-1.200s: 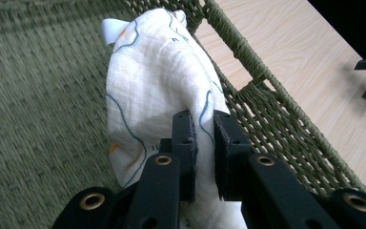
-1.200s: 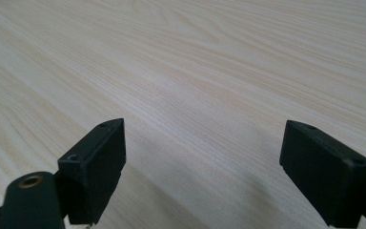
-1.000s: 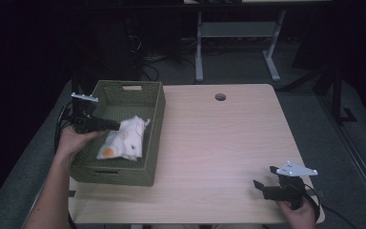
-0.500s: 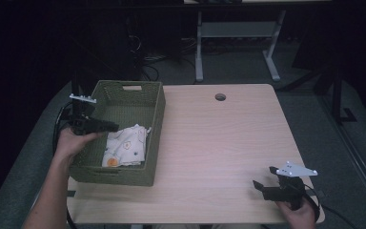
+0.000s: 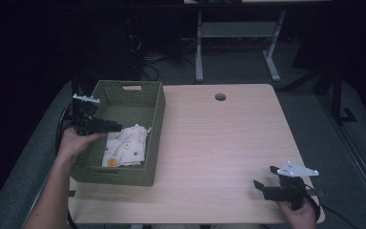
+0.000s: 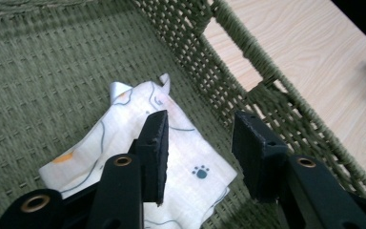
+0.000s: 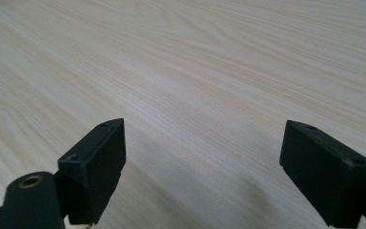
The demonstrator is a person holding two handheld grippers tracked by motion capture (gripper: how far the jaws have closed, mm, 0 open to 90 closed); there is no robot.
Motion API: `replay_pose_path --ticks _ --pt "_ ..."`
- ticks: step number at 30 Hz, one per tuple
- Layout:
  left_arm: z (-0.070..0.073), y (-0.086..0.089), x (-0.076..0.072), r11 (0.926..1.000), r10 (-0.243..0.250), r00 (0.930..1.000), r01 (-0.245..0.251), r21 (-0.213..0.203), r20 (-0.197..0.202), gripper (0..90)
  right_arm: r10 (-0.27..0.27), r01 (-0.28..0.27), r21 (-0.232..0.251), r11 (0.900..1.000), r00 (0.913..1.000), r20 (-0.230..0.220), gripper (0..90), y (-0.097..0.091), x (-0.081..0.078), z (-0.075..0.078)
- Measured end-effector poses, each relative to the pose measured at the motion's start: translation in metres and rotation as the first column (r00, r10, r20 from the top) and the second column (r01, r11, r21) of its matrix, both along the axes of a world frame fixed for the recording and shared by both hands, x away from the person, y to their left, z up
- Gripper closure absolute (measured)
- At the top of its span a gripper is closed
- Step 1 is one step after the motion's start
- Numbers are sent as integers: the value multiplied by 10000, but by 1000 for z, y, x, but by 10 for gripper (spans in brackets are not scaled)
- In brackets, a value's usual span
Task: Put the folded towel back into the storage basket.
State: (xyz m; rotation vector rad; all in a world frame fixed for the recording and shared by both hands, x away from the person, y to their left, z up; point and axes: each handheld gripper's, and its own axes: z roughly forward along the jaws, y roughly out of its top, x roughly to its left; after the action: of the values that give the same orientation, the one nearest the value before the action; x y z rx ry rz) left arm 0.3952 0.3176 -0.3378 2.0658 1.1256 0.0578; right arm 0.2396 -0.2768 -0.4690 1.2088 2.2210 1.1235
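Cloth (image 5: 125, 147), white with small printed marks, lies flat on the floor of the green woven basket (image 5: 153, 114), toward its near end. Basket stands on the left part of the pale wooden surface (image 5: 219, 143). Left gripper (image 5: 106, 127) hangs over the cloth from the basket's left side; its jaws have just been opening and stand apart above the cloth, pressing nothing. Right gripper (image 5: 263, 187) rests at the near right of the surface, jaws wide open and empty, well apart from the basket.
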Motion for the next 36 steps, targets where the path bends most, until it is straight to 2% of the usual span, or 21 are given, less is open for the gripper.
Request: replay_pose_path --ticks 7,23,26,28,36 --pt "3 -5 -6 9993 154 9996 -146 -346 239 534 12 -12 19 10000 10000 -45 152 0 0 0" --pt "12 -35 -14 9990 -299 9974 320 -321 659 484 39 -39 23 10000 10000 -7 152 0 -1 2" --pt "13 -39 -15 9985 -283 9967 318 -455 767 455 94 -94 -10 10000 9999 70 152 1 -1 2" --pt "14 -42 -15 9987 -342 9962 371 -350 806 444 101 -101 -19 9999 9999 64 152 1 -1 3" --pt "17 -53 -20 9981 -366 9942 414 -454 1015 395 69 -69 -4 10000 10000 17 152 0 -1 2"
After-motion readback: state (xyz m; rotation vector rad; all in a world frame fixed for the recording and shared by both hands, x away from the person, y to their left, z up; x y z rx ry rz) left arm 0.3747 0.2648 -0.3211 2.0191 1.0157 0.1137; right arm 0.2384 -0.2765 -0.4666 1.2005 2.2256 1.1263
